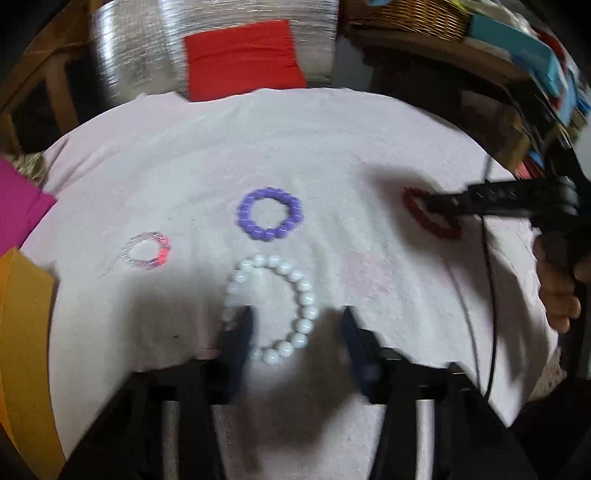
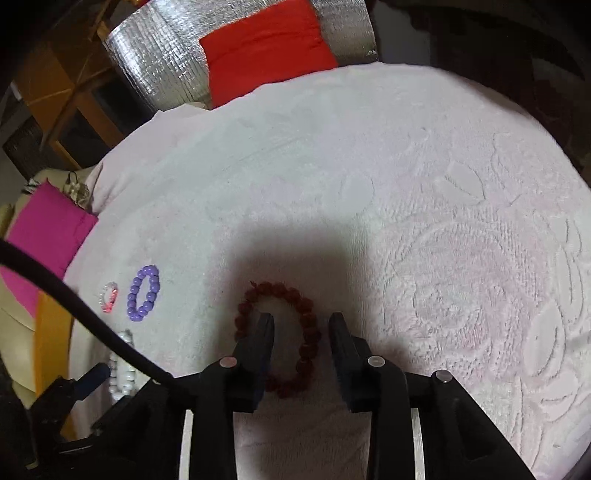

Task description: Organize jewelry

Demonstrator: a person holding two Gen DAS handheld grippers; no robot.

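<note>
A white bead bracelet lies on the white towel. My left gripper is open over it, the left finger inside the loop, the right finger outside. A dark red bead bracelet lies under my right gripper, which is open with its left finger inside the loop and its right finger outside; it also shows in the left wrist view. A purple bead bracelet and a small clear pink bracelet lie further out on the towel.
A red cloth on silver foil lies beyond the towel. Magenta and orange sheets sit at the left edge. A wicker basket and boxes stand at the back right. A black cable crosses at left.
</note>
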